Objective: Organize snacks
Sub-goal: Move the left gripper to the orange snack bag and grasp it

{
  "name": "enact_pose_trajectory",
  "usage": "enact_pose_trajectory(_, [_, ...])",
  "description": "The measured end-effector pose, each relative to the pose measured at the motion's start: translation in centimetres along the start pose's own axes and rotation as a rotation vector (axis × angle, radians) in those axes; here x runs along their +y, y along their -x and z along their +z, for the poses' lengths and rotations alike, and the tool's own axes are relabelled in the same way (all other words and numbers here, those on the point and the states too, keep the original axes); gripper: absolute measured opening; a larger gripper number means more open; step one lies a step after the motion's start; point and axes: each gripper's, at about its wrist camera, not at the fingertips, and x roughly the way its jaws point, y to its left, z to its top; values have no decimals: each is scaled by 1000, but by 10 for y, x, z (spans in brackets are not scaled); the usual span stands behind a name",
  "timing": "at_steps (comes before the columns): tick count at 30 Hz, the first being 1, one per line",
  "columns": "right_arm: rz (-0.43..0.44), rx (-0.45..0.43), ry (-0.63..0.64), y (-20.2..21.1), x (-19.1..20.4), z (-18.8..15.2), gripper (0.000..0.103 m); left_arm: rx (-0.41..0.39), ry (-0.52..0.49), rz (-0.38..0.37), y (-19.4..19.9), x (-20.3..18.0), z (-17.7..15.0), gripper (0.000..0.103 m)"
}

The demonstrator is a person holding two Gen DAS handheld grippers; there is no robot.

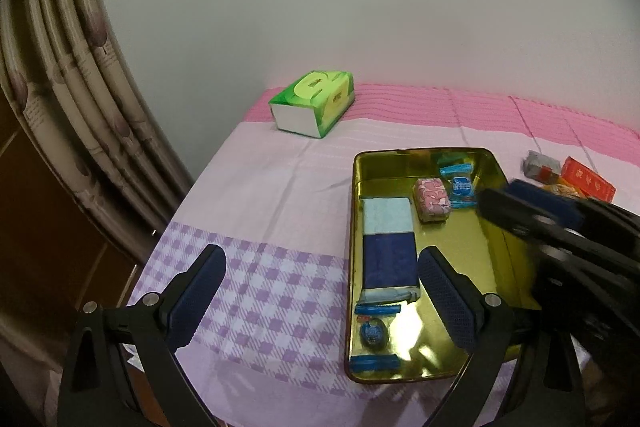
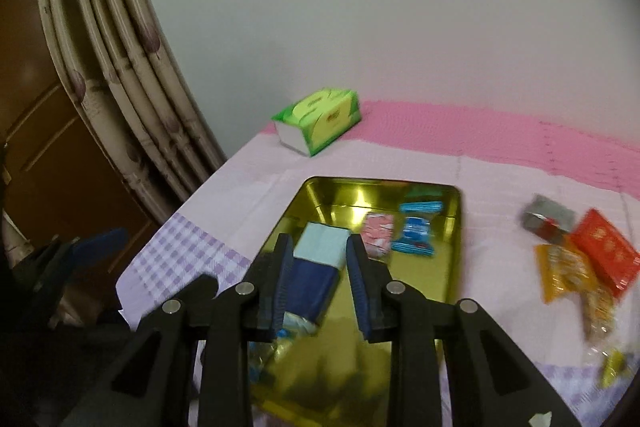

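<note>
A gold tin (image 1: 400, 157) lies open on the cloth, holding a light-and-dark blue bar (image 1: 388, 243), a pink candy (image 1: 432, 199) and blue wrapped candies (image 1: 462, 187). My left gripper (image 1: 320, 267) hangs open and empty over the tin's left rim. My right gripper (image 2: 316, 241) hovers above the tin (image 2: 458, 227), its jaws almost together with nothing between them; the bar (image 2: 316, 279) lies below. Right of the tin lie a red packet (image 2: 604, 251), an orange packet (image 2: 568, 275) and a grey packet (image 2: 546, 217).
A green tissue box (image 1: 312, 103) stands at the table's far left corner by the wall. A curtain (image 1: 80, 107) hangs to the left, past the table edge. A small yellow candy (image 2: 614, 367) lies near the front right.
</note>
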Motion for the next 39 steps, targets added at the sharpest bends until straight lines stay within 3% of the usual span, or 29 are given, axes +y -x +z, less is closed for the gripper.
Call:
enact_pose_trajectory(7, [-122,-62,-2,72,-36,-38,29,-19,-33,9,6,-10,-3,96])
enact_pose_trajectory(13, [-282,-46,-35,121,-87,-82,29,-44,-100,21,12,-26,-7,97])
enact_pose_trajectory(16, [-371,-17,-60,138,-119,-106,29,-49,-136,-20,17,-36,-9,97])
enact_pose_trajectory(18, [-411,-4,-97,149,-142,-119,29,-37,-139,-88,22,-41,-8,97])
enact_pose_trajectory(23, [-490,17,-163,165,-185,-149,29,45,-176,-306,39,-75,3,97])
enact_pose_trajectory(28, [-509,4,-237,175,-216,-167,29,111,-272,-425,41,-143,30,97])
enact_pose_trajectory(32, [-477,-29,-307,183,-230,-173,29,255,-243,-540,6,-198,58,97])
enact_pose_trajectory(39, [-416,-32,-395,187,-248,-182,29,482,-144,-597,-86,-250,80,96])
